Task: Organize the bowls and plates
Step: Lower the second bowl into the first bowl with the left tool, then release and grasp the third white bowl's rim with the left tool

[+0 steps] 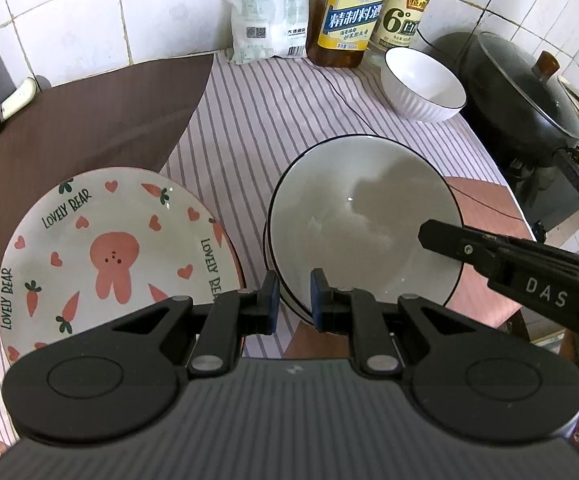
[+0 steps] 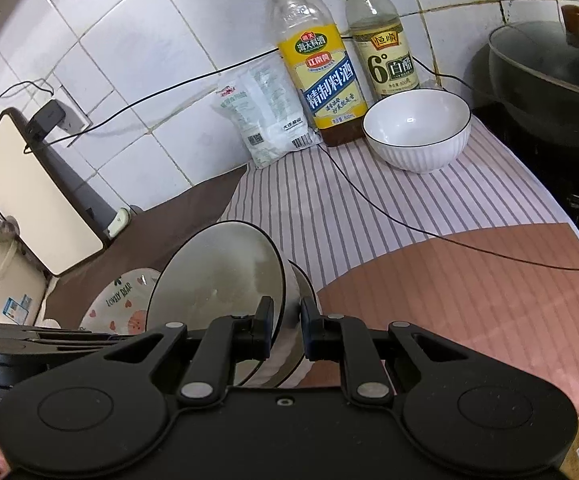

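Now we are pinching near rim of white bowl (image 1: 363, 216) with left gripper (image 1: 294, 300), right gripper (image 2: 286, 330) clamping its other rim, bowl tilting inside second bowl (image 2: 303, 292) at counter's front edge. Rabbit plate (image 1: 109, 256) lying just beside. Ribbed bowl (image 1: 423, 84) sitting near back wall.

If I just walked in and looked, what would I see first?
Probably the round white plate with a pink bunny, hearts and carrots, low on the left of the counter. Right beside it a white bowl with a thin black rim is tipped up, with the left claw and the right claw both pinching its edge. At the back, by the tiled wall, stands a tall bottle with a yellow label.
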The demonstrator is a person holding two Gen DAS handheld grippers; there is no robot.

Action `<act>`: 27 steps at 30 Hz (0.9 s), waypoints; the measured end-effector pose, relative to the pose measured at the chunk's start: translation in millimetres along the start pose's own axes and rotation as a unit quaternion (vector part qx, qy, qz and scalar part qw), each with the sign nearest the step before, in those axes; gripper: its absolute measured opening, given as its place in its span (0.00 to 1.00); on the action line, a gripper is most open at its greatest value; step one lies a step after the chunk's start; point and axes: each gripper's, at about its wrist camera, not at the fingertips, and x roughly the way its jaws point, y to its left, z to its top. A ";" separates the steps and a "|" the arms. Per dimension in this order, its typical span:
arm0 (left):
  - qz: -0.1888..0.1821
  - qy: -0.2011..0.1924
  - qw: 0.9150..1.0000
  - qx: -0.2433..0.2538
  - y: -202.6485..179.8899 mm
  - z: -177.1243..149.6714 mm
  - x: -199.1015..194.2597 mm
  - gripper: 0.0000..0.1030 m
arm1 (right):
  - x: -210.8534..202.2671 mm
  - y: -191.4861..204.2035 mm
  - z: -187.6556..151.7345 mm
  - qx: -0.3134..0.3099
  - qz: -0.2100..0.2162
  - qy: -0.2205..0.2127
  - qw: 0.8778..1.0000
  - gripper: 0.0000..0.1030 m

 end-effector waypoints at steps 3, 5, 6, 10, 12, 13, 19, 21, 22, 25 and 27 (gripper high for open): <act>0.001 0.000 1.000 0.001 -0.6 0.0 0.7 0.14 | 2.0 0.2 -1.4 -0.011 -0.006 0.004 1.000 0.18; 0.002 0.000 1.000 0.002 -0.9 -0.1 0.9 0.14 | 4.0 0.2 -2.7 -0.016 -0.009 0.007 1.000 0.18; 0.002 0.000 1.000 0.001 -0.8 0.2 0.8 0.14 | 4.8 0.3 -3.8 -0.020 -0.011 0.006 1.000 0.18; 0.005 -0.003 1.000 0.001 -1.3 1.2 2.1 0.14 | 5.2 2.4 -4.5 -0.038 -0.017 0.000 0.999 0.17; 0.009 -0.006 1.000 0.002 -1.9 1.1 2.4 0.15 | 5.6 2.7 -5.0 -0.047 -0.020 -0.002 0.999 0.17; 0.016 -0.008 1.000 0.004 -2.8 1.3 2.7 0.16 | 5.6 2.6 -5.4 -0.050 -0.021 -0.004 0.999 0.17; 0.021 -0.007 1.000 0.006 -1.3 0.7 5.7 0.16 | 5.0 0.1 -8.8 -0.055 -0.012 -0.013 0.998 0.17; 0.017 -0.003 1.000 0.001 -0.2 1.5 6.1 0.16 | 3.6 -0.1 -10.2 -0.062 -0.008 -0.016 0.998 0.17; 0.015 -0.002 1.000 0.000 0.4 2.1 6.0 0.17 | 1.8 0.0 -10.8 -0.066 -0.005 -0.020 0.998 0.17; 0.005 -0.001 1.000 -0.002 2.9 5.2 1.5 0.20 | -9.2 1.1 -10.6 -0.082 0.008 -0.041 0.996 0.19; -0.001 -0.008 1.000 0.001 3.4 8.2 -6.1 0.21 | -18.6 2.9 -8.4 -0.104 0.005 -0.060 0.993 0.19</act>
